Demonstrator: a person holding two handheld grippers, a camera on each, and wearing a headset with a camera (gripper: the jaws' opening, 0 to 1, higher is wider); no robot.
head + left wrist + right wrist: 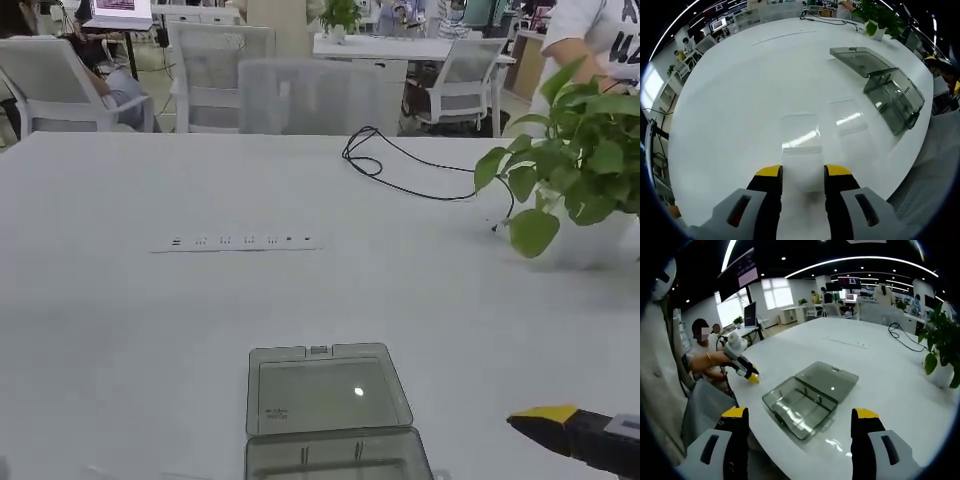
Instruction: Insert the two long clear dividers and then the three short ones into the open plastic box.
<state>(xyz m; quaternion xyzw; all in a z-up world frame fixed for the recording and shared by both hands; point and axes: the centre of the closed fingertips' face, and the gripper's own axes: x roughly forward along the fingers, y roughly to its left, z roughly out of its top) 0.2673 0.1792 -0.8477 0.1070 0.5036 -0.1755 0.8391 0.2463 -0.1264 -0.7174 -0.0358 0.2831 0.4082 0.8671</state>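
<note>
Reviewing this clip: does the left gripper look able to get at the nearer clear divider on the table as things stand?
Probably yes. The left gripper is open and the divider lies flat just ahead of its jaws, with bare table between. Lying flat, it may be awkward to pinch.

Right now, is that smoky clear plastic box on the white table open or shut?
Open. The smoky plastic box has its lid folded back flat on the white table.

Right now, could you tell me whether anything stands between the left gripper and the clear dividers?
Nothing visible does. The left gripper, jaws open, faces the nearer clear divider across the white table. The second divider lies beside it, toward the open box.
</note>
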